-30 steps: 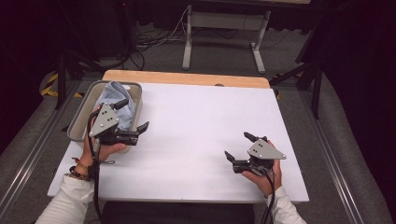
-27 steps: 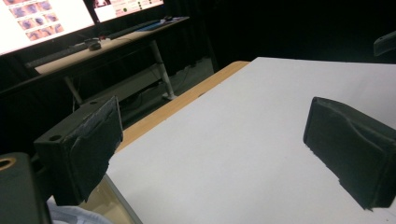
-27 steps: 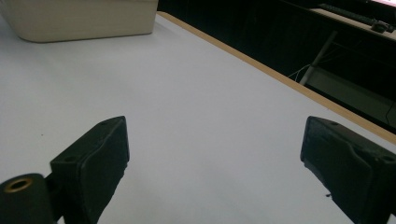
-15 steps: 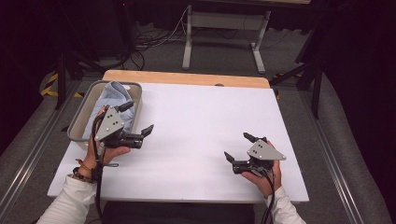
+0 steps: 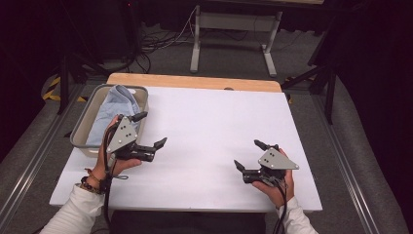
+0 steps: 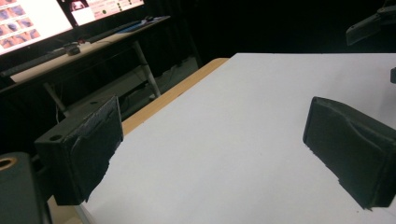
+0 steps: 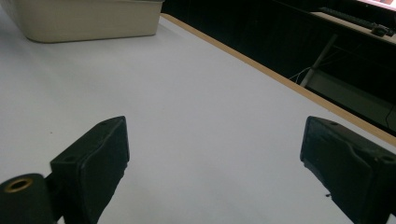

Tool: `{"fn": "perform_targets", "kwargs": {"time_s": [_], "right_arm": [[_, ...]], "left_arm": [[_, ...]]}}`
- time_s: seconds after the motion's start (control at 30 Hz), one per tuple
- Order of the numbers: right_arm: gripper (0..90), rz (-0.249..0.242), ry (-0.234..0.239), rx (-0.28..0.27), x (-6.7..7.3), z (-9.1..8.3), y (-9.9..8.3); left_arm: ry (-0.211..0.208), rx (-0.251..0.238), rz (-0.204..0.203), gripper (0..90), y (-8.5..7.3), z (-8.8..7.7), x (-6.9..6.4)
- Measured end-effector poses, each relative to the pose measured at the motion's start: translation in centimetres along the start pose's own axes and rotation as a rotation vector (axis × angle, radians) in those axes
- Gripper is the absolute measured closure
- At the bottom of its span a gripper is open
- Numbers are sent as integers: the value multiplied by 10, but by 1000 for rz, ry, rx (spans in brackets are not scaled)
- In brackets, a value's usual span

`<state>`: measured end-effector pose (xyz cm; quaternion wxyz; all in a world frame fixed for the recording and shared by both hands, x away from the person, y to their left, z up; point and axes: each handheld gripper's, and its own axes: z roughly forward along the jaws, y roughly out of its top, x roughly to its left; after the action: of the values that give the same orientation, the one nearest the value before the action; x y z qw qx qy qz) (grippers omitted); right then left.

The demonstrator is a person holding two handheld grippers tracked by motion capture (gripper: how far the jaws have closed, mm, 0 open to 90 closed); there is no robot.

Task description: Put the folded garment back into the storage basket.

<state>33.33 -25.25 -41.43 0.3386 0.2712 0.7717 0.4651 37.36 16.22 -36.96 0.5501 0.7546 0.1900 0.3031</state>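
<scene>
A light blue cloth (image 5: 114,105) lies bunched inside a grey bin (image 5: 83,127) at the table's left edge. My left gripper (image 5: 150,129) hovers just right of the bin's near corner, open and holding nothing. In the left gripper view the left gripper (image 6: 210,154) has bare white table between its wide-apart jaws. My right gripper (image 5: 248,154) stays low near the front right of the table, open. The right gripper view has the right gripper (image 7: 215,163) with nothing between its jaws and the bin (image 7: 84,18) far off.
The white table top (image 5: 209,122) has a wooden strip (image 5: 195,82) along its far edge. Beyond it stand a metal desk frame (image 5: 234,22) and floor cables. A lit monitor (image 6: 32,18) glows on a desk in the left gripper view.
My left gripper has moved off the bin, toward the right and nearer the person, with nothing in it. The right gripper has stayed in place.
</scene>
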Motion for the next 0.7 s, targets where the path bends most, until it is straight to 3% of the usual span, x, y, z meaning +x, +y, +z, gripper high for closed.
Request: {"fn": "perform_targets", "kwargs": {"time_s": [0.43, 0.53, 0.6, 0.7], "right_arm": [[86, 0, -5, -4, 4, -5, -1], [87, -2, -5, -5, 5, -6, -1], [87, -4, -7, -6, 6, -6, -2], [87, -3, -3, -6, 8, -6, -2]], "left_arm": [[-76, 40, 40, 52, -10, 5, -17], [-73, 59, 68, 53, -15, 6, -23], [-88, 67, 62, 53, -19, 6, -24], [-77, 75, 66, 53, -23, 3, -26]]}}
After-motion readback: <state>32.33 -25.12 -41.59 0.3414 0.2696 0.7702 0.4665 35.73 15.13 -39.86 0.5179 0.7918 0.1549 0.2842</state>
